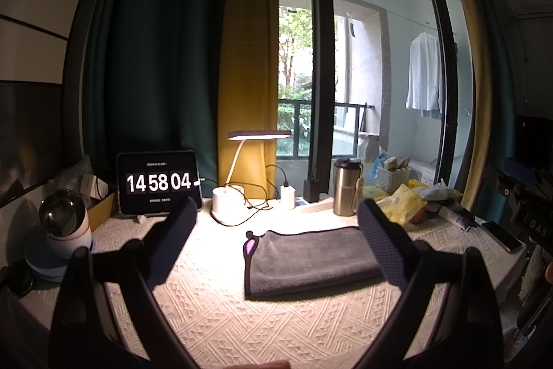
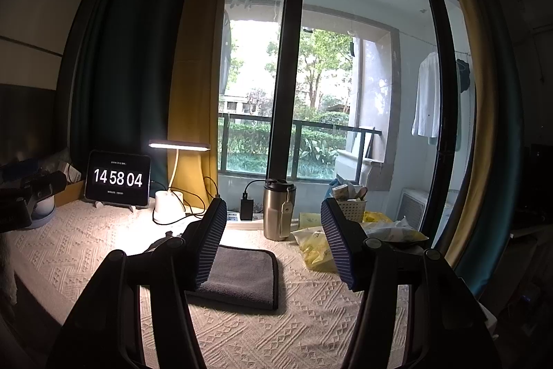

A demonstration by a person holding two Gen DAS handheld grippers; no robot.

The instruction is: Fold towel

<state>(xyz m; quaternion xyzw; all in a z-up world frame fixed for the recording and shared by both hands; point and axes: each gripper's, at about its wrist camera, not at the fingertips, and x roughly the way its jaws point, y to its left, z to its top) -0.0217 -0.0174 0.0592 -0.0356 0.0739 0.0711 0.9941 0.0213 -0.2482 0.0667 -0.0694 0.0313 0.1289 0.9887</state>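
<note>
Two spread claws, folded towel point(image 1: 311, 256).

Home room: curtains point(image 1: 166, 57), balcony laundry point(image 1: 425, 75), desk lamp point(image 1: 242, 168)

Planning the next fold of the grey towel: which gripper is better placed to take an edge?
Probably the right gripper: open, with the towel between its fingers. The left gripper, also open, sits left of it.
</note>
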